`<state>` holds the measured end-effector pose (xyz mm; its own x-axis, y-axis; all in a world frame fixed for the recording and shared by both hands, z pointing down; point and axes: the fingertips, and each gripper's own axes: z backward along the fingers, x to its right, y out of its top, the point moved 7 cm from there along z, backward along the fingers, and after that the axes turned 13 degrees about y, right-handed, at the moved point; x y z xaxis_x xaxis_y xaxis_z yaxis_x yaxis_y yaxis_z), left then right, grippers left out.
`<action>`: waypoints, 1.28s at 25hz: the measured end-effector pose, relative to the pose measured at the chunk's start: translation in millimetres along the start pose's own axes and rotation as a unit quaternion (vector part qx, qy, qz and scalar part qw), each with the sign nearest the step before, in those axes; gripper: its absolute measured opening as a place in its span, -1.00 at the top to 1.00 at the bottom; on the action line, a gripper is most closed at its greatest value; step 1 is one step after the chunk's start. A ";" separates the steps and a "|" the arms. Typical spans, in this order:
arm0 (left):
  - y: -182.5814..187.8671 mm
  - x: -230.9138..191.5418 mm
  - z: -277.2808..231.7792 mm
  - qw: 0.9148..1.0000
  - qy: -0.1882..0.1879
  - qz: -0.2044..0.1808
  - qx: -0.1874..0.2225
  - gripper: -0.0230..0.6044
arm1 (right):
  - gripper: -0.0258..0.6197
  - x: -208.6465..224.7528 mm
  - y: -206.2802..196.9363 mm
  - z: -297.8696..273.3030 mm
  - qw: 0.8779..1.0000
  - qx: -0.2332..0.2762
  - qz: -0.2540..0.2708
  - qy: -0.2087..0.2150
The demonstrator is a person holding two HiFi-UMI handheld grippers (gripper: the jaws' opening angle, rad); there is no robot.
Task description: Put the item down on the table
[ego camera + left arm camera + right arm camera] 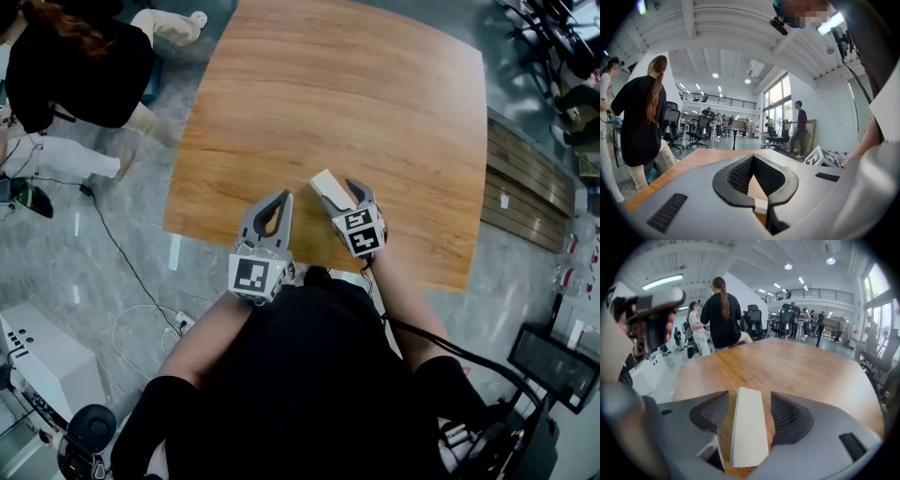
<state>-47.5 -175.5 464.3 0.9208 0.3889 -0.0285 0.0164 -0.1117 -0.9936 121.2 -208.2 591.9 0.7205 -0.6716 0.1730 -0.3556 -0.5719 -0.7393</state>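
Observation:
A pale wooden table (pixel 328 94) fills the middle of the head view. A white rectangular block (pixel 327 185) hangs just above the table's near edge, with my right gripper (pixel 339 187) shut on it. In the right gripper view the block (pixel 749 427) stands on edge between the two dark pads and points out over the table (pixel 797 366). My left gripper (pixel 284 197) hovers beside it, to the left, shut with nothing in it. Its tips meet in the left gripper view (pixel 753 157), with the right gripper's marker cube (pixel 822 157) off to the right.
A person in black (pixel 75 56) stands at the table's far left corner, seen too in the right gripper view (pixel 723 317). A white box (pixel 42 361) and cables (pixel 141 319) lie on the floor at left. Wooden slats (pixel 525 183) run along the right side. Office chairs (pixel 701 131) stand beyond.

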 end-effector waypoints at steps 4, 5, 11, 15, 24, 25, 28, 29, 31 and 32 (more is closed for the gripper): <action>6.0 10.8 -1.6 1.000 -0.021 -0.007 0.003 0.92 | 0.45 -20.2 33.2 58.9 0.990 0.134 0.005 -0.042; 8.0 14.3 -1.9 1.000 -0.026 -0.006 0.005 0.92 | 0.70 -24.7 38.8 73.1 0.985 0.162 0.002 -0.057; 25.0 39.5 0.9 0.998 -0.059 0.002 0.018 0.92 | 0.87 -58.9 61.0 141.3 0.955 0.286 -0.001 -0.081; 30.8 49.5 3.6 0.997 -0.075 0.000 0.030 0.92 | 0.88 -82.9 70.4 161.9 0.945 0.310 0.051 -0.093; 36.8 54.0 10.7 0.996 -0.082 -0.002 0.041 0.92 | 0.88 -98.5 68.1 164.8 0.940 0.318 0.066 -0.105; 36.8 53.6 11.5 0.996 -0.082 -0.003 0.040 0.92 | 0.88 -97.8 68.0 165.4 0.940 0.319 0.064 -0.108; 36.8 52.1 13.2 0.996 -0.082 -0.005 0.040 0.92 | 0.88 -95.0 67.6 166.9 0.939 0.319 0.055 -0.115; 36.6 51.4 13.5 0.996 -0.082 -0.006 0.040 0.92 | 0.88 -94.0 67.4 167.1 0.939 0.319 0.051 -0.117; 36.5 50.4 13.7 0.996 -0.082 -0.004 0.039 0.92 | 0.88 -92.3 67.3 167.5 0.939 0.318 0.049 -0.121; 36.3 49.7 13.7 0.996 -0.081 -0.003 0.038 0.92 | 0.88 -91.7 67.6 167.7 0.939 0.317 0.050 -0.124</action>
<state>-6.5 -147.7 425.4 0.8454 0.5330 -0.0338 -0.0132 -0.0425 -0.9990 131.0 -106.3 417.0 0.8466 -0.5319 -0.0162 -0.0591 -0.0636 -0.9962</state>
